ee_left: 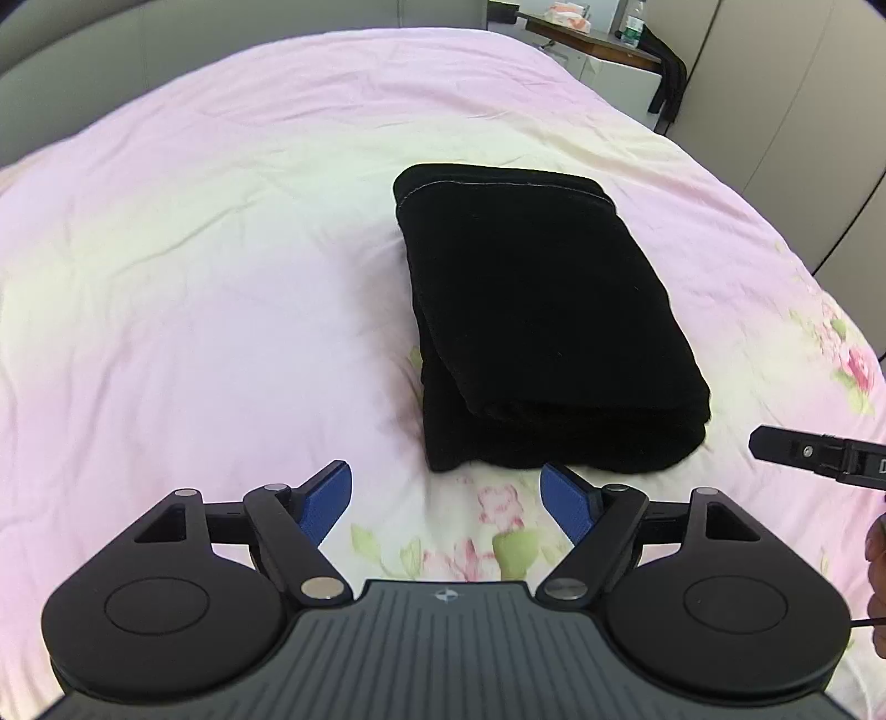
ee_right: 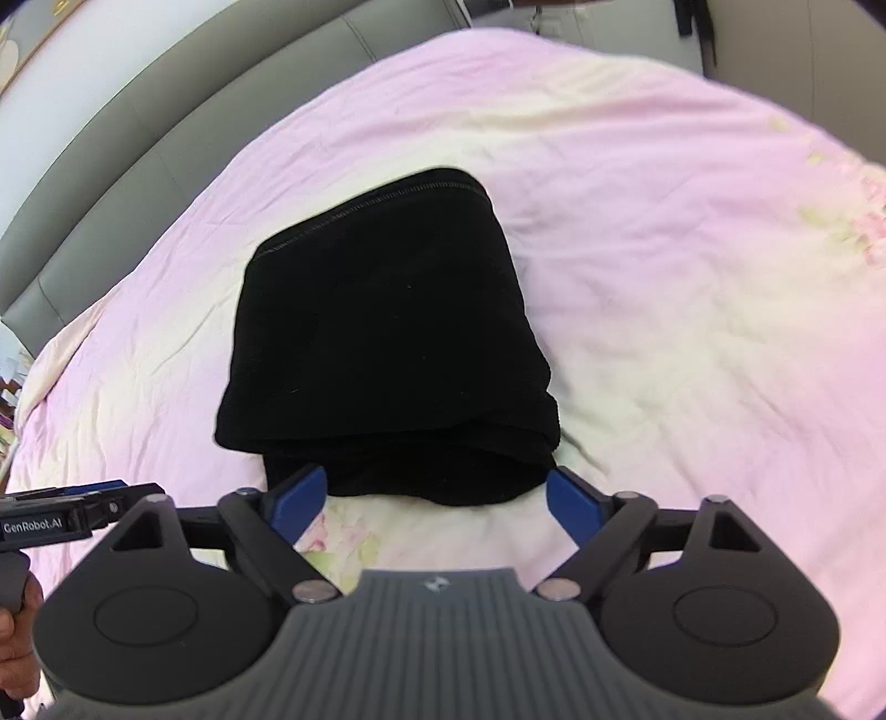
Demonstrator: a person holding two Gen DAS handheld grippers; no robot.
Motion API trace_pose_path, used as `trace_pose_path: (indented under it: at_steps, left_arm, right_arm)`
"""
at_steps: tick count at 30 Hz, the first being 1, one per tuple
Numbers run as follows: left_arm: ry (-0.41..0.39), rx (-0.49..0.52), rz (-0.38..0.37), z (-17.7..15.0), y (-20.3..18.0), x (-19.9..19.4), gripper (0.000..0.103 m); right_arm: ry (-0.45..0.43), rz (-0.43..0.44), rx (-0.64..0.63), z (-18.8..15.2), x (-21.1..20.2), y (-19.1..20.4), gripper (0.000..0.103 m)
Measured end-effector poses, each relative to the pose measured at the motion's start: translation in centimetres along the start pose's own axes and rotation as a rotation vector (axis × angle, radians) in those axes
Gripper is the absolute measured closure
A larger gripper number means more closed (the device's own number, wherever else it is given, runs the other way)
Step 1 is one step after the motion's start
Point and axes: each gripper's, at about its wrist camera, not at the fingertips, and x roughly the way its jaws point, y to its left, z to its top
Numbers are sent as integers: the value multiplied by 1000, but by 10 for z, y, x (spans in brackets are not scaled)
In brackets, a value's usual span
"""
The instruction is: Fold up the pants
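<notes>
Folded black pants (ee_left: 542, 315) flat on pink bed sheet (ee_left: 194, 277); left gripper (ee_left: 448, 493) and right gripper (ee_right: 434, 501) jaws spread wide, released, grasping nothing.

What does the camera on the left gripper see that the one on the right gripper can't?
Only the left wrist view shows a wooden desk with plastic bottles beyond the bed. Only the right wrist view shows the grey padded headboard. Both show the folded black pants lying on the pink floral bedsheet, and each shows its own open gripper, left gripper and right gripper, empty, short of the pants.
</notes>
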Motion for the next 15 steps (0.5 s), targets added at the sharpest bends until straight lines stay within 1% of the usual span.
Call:
trace_pose_path:
  at_steps: [2,3,4,5,8,10,12,15]
  left_arm:
    - [6,13,18,-6,-8,-13,11]
    - [11,12,16,-9,-12,-18,10]
    - [15,8,10,-12,-15,-23,9]
    - [15,4,6,-14,-25,-25,8]
    - [18,21,16,-18,-37,-34,7]
    - [-17,38,66,-22,-48,-41,7]
    - [-52,53,95,-25,-57,-51,7]
    - [-112,49,91,-30,-66,-71,6]
  right_arm:
    - [-12,-34,-11,-11,-15,8,12]
    - [-9,-58,-17,-15,-22,14,10]
    - [-4,-87,-27,-18,-28,21,6]
    - [-8,-116,-41,-22,-35,28,5]
    - [-74,-205,-100,-31,-54,45,5]
    - [-116,-253,-133,-36,-65,57,5]
    - [-146,-294,-155,-41,-74,68,5]
    - [-184,-307,-165,-46,-88,80,5]
